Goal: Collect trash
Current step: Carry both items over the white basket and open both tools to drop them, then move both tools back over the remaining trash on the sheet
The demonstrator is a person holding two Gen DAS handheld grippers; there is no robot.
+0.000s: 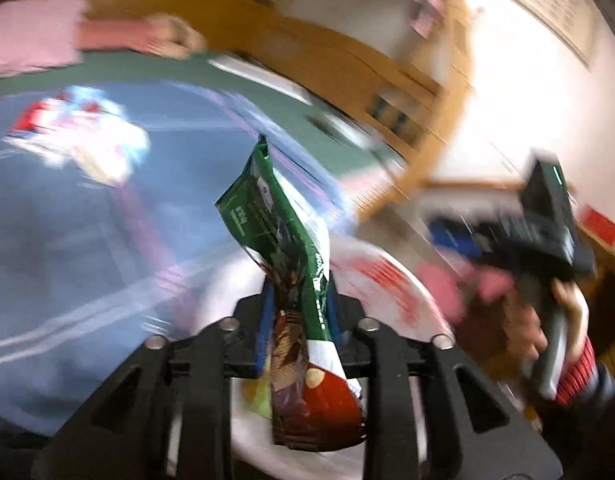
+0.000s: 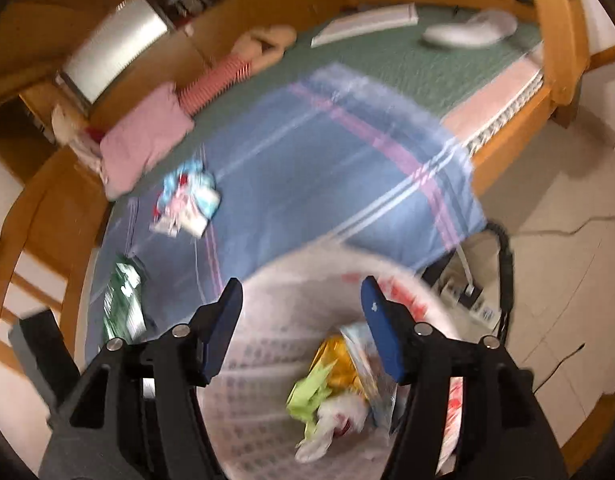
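the left gripper (image 1: 297,312) is clamped low on a green wrapper (image 1: 275,224), its blue pads pressing a crumpled waist while the top stands up above the jaws and a red-brown tail hangs below. it looks light, thin and crinkly, a slippery foil that folds instead of resisting, so a pinch across a bunched part should hold better than one on a flat edge. under it lies the open white bag (image 1: 387,280).

the right gripper (image 2: 303,328) stands with its jaws well apart and nothing between them, hovering over the bag's mouth (image 2: 283,360), where yellow, lime and white scraps (image 2: 331,384) already lie. beyond, on the blue sheet (image 2: 307,160) of the bed, a pale blue and red wrapper (image 2: 187,200) lies loose, with the green one seen again near the sheet's left edge.
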